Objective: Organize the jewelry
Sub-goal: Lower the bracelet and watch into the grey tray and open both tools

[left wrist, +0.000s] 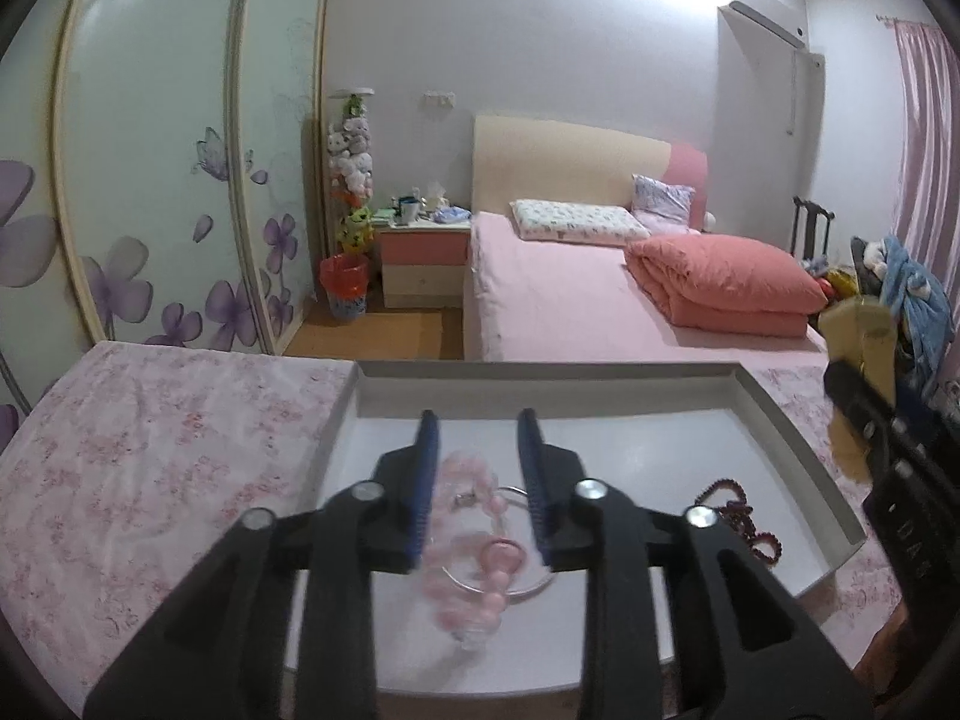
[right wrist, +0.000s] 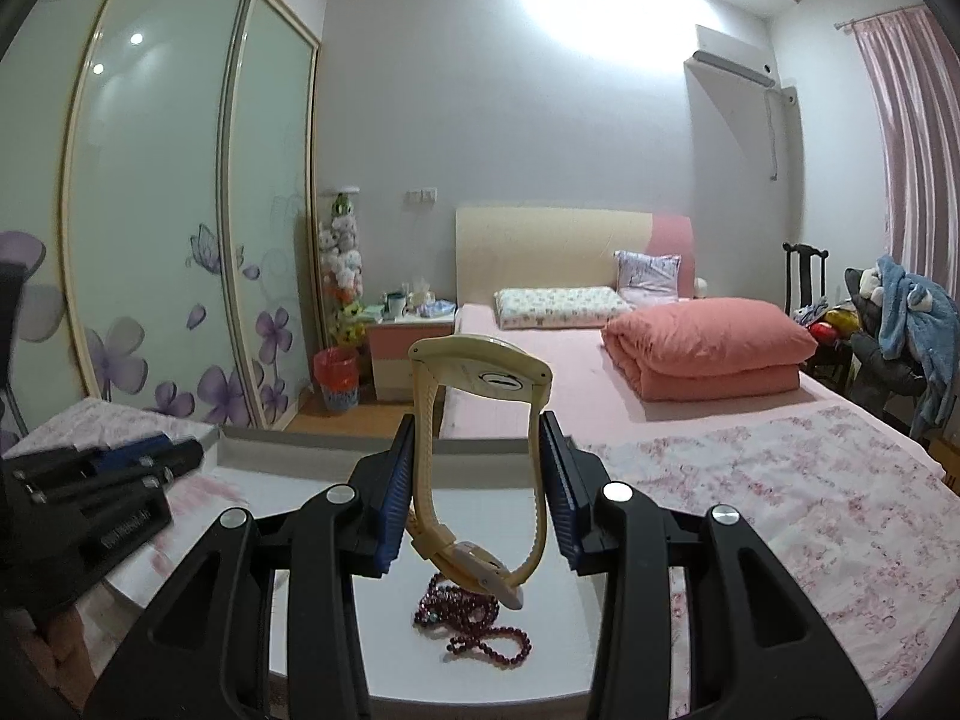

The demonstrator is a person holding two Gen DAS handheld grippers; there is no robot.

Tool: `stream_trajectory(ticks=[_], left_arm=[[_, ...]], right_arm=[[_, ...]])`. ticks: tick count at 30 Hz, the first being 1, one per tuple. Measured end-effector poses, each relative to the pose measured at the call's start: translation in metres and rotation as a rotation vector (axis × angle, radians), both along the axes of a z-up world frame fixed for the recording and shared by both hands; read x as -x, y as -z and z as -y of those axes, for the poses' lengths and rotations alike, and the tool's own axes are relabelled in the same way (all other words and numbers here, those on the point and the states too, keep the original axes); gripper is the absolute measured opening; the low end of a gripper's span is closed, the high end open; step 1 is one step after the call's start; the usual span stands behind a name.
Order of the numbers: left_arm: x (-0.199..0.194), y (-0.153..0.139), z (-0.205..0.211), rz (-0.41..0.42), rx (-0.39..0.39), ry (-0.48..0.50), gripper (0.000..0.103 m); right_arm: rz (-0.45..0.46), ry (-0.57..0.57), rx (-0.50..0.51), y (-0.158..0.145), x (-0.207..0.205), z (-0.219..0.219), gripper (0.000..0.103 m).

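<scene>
A shallow white tray (left wrist: 654, 444) lies on a pink floral cloth. My left gripper (left wrist: 479, 426) hangs over it, open. A pink bead bracelet (left wrist: 498, 552), blurred, sits in the gap between the blue pads and touches neither. A thin silver bangle (left wrist: 534, 589) lies on the tray under it. A dark red bead string (left wrist: 750, 525) (right wrist: 474, 618) rests on the tray's right part. My right gripper (right wrist: 479, 420) is shut on a cream wristwatch (right wrist: 480, 375), squeezing the strap loop with the watch's face up above the fingertips and its clasp hanging just over the red beads.
The floral cloth (right wrist: 780, 510) spreads to both sides of the tray. Beyond it are a pink bed (left wrist: 570, 300) with a folded quilt, a nightstand (left wrist: 423, 258), a red bin (left wrist: 343, 288) and sliding wardrobe doors (left wrist: 180, 180). My left gripper (right wrist: 180, 455) shows at the right wrist view's left edge.
</scene>
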State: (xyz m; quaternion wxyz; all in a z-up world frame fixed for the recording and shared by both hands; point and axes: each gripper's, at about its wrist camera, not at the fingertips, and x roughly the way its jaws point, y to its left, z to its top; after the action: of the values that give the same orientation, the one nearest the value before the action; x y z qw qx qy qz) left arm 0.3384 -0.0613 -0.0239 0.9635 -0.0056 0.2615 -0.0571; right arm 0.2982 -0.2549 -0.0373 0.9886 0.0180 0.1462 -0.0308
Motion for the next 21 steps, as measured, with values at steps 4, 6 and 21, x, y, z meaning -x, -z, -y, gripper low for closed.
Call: stream_trajectory(ticks=[4,6,21], left_arm=[[0.004,-0.008,-0.016,0.018,0.023,-0.037,0.04],[0.006,-0.01,-0.023,0.028,0.026,-0.051,0.043],[0.046,-0.023,-0.057,0.043,0.056,-0.045,0.06]], right_arm=[[-0.1,-0.022,0.017,0.005,-0.016,-0.01,0.041],[-0.175,-0.047,0.016,0.01,-0.026,-0.014,0.041],[-0.415,-0.075,-0.076,0.032,-0.049,-0.009,0.059]])
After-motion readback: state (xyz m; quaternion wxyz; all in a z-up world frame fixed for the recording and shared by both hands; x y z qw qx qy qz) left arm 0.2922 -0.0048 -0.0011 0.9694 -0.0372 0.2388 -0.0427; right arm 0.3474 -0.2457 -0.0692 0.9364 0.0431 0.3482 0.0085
